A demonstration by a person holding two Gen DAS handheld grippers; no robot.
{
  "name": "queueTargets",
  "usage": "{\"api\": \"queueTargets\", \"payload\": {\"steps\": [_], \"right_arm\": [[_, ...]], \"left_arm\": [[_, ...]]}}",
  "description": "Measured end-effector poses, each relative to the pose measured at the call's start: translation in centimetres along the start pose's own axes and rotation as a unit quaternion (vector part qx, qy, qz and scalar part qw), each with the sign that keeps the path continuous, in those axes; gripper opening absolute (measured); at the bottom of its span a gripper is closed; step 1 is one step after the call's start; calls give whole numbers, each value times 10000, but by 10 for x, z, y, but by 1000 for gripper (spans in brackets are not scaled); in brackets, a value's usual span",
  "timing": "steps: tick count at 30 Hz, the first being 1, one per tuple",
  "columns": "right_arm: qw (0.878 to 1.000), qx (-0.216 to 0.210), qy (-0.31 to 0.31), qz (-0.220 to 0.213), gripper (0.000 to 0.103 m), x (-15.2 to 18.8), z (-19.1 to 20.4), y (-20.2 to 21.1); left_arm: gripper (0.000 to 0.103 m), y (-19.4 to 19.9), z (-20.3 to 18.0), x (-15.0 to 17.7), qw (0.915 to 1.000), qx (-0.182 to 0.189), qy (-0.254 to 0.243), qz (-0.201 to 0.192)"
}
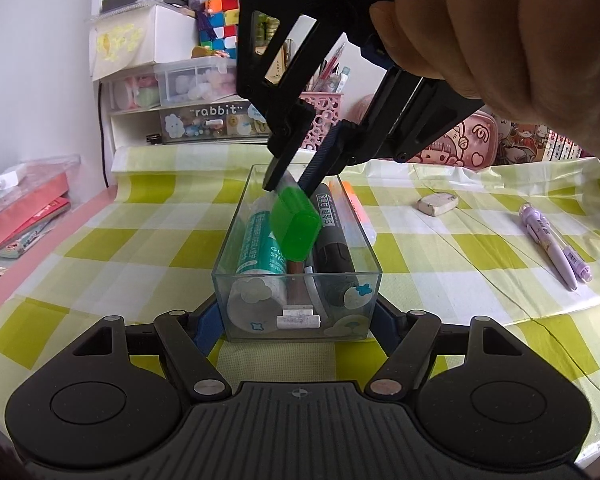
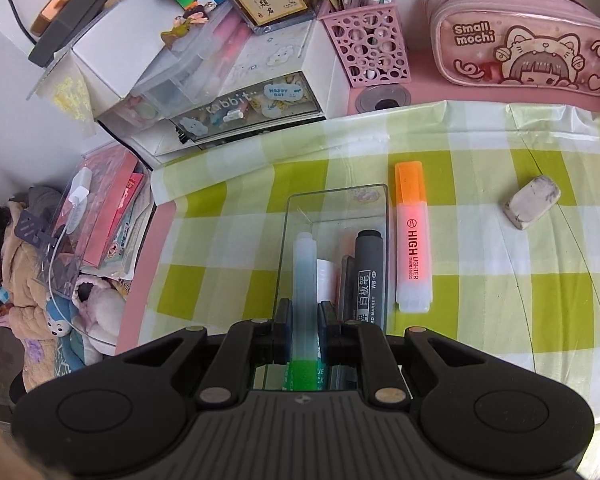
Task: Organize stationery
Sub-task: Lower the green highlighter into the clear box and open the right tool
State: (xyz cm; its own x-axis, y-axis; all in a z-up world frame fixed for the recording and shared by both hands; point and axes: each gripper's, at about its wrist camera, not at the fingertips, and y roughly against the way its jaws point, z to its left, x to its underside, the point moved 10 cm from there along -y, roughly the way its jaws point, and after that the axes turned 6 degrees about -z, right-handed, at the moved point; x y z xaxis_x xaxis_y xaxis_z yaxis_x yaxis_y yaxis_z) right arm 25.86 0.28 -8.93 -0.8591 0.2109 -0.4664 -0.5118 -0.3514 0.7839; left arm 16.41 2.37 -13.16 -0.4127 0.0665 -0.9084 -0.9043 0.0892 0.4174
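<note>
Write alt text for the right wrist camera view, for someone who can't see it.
The right tongs grip a green-capped highlighter above a clear plastic box that holds a grey whiteboard marker. Beside the box on the green checked tablecloth lie an orange highlighter and a worn eraser.

Each handheld tool is matte black plastic. The left gripper (image 1: 298, 332) has a ribbed central plate marked with a small crosshair, two round discs at its sides, and linkage arms pinned with silver rivets; blue pads line its fingers. The right gripper (image 2: 304, 330) shows the same ribbed plate, discs, rivets and blue-edged pads. The bare right hand (image 1: 508, 40) wears no visible sleeve.
</note>
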Motion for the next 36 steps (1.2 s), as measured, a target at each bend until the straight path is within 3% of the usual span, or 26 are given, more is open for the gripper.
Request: {"api": "queueTargets", "payload": {"steps": [2,5,15,19,24,28,34,36], "right_arm": [[9999,118,48,-29,6,-1,-5,0],[9996,2,156,240,8,6,-4,-4],[9967,-150,648,456,9,14,3,3],[9959,-469,737,241,9,12,5,18],[9968,-541,391,-449,10,-10,-29,43],[9962,-91,191,-847,10,-24,-75,42],[9976,-106,314,-614,11,-15,-91,5],[9970,-89,434,-637,17,-15,-87,-3]], "left_arm": [[72,0,0,0,10000,1,-8,-2],[72,0,0,0,10000,-2,-9,-1],[72,0,0,0,10000,2,-8,0],[72,0,-1,0,10000,4,-10,-3],[72,0,-1,0,10000,3,-9,-3],[72,0,-1,0,10000,3,-10,-3],[72,0,-1,0,10000,-39,46,3],[72,0,-1,1,9999,-101,56,-1]]}}
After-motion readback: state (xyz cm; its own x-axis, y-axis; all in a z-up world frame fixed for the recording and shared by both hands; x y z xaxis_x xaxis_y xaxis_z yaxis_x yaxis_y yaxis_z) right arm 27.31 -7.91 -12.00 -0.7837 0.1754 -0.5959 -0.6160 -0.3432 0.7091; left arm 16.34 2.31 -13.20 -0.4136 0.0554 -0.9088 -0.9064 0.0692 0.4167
